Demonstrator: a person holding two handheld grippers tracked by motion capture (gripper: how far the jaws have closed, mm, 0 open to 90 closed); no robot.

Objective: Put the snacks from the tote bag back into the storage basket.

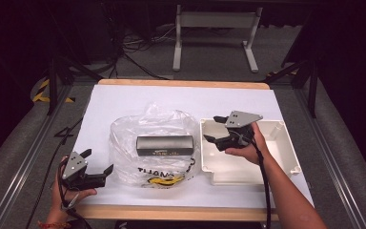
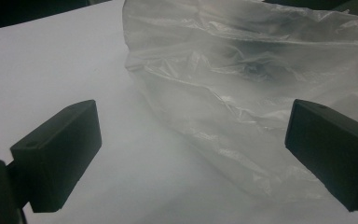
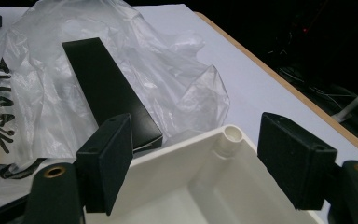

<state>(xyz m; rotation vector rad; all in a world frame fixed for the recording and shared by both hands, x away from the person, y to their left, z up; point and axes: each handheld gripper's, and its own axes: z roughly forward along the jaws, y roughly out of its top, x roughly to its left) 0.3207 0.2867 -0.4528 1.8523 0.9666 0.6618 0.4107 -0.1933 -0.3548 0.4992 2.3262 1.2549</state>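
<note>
While clear bag (image 1: 155, 143) veils black box (image 1: 165, 145), left claw (image 1: 97, 163) gaping empty, right claw (image 1: 215, 129) empty, half-open.

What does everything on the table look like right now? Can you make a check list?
Surface: white sheet on a wood-edged table.
Job's things: black box on a clear plastic bag; cream tray beside it.
Clutter: nothing seen.
Grippers: left gripper open, near the bag; right gripper open, empty, over the tray's edge.
Cables: one trails from the right gripper.
Surroundings: dark floor, white stand legs.
</note>
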